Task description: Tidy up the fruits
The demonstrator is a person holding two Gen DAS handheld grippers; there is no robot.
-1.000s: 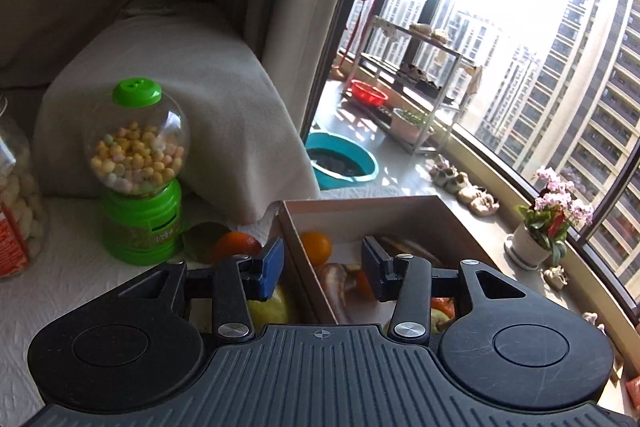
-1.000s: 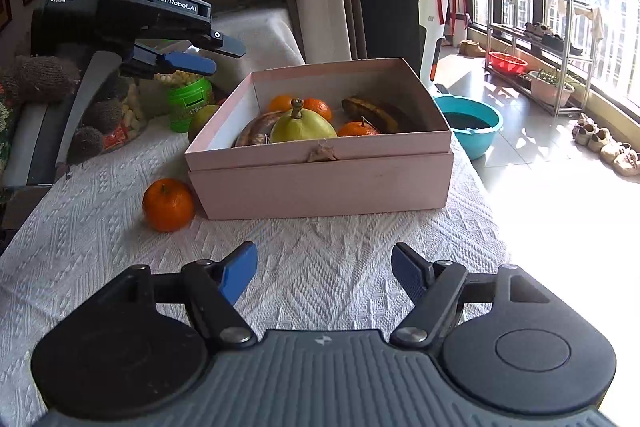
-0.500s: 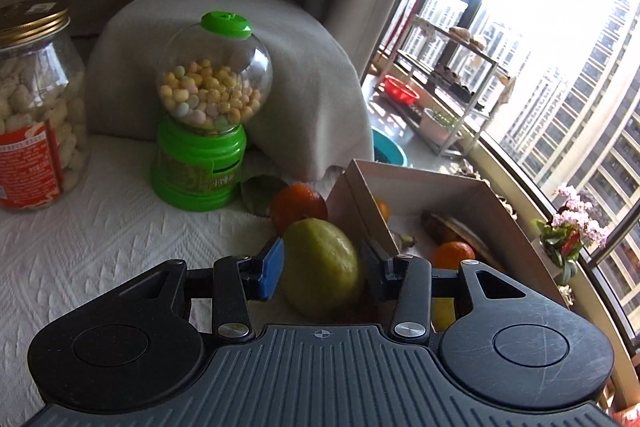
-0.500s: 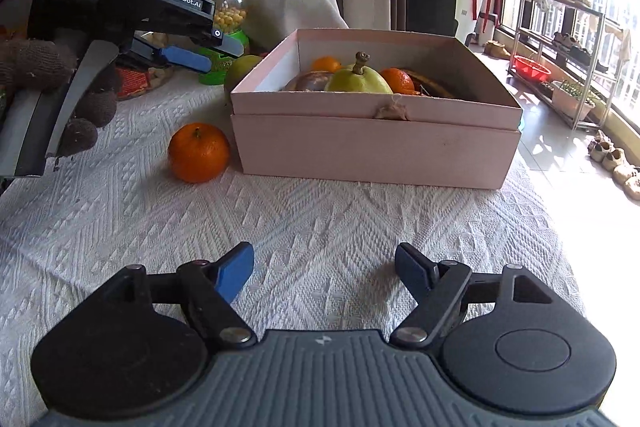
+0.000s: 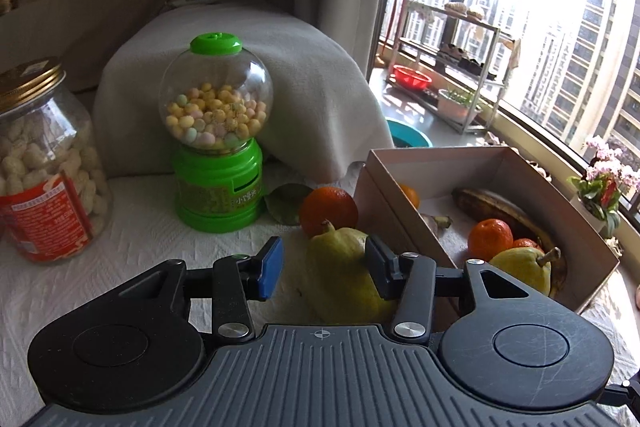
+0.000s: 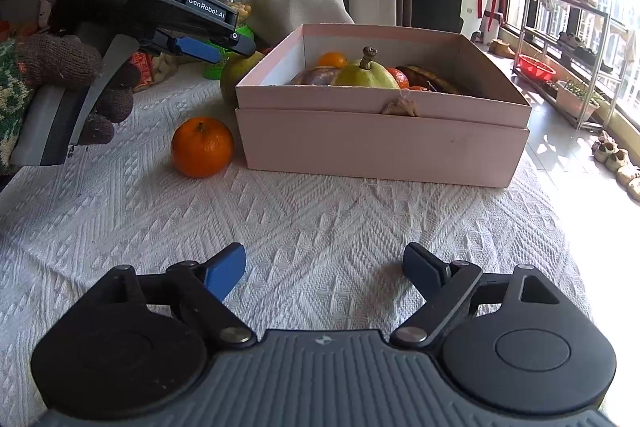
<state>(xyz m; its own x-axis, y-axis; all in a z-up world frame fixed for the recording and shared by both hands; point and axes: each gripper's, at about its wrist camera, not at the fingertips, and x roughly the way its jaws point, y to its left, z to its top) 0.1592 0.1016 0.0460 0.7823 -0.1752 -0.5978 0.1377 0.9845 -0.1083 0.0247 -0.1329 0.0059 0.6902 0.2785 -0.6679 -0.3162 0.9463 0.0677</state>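
The pear [image 5: 344, 273] sits on the white tablecloth [image 6: 320, 219] just outside the pink box [image 6: 380, 143], between the left gripper [image 5: 320, 263] fingers, which are spreading; the blue pad's clear of it, the right one looks like it's touching. Right gripper [image 6: 324, 271] hovers over bare cloth, opening with nothing in it; a loose orange [image 6: 202, 147] sits by the box's corner.

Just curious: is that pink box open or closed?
Open: the pink box has no lid on top, and a pear and oranges show inside.
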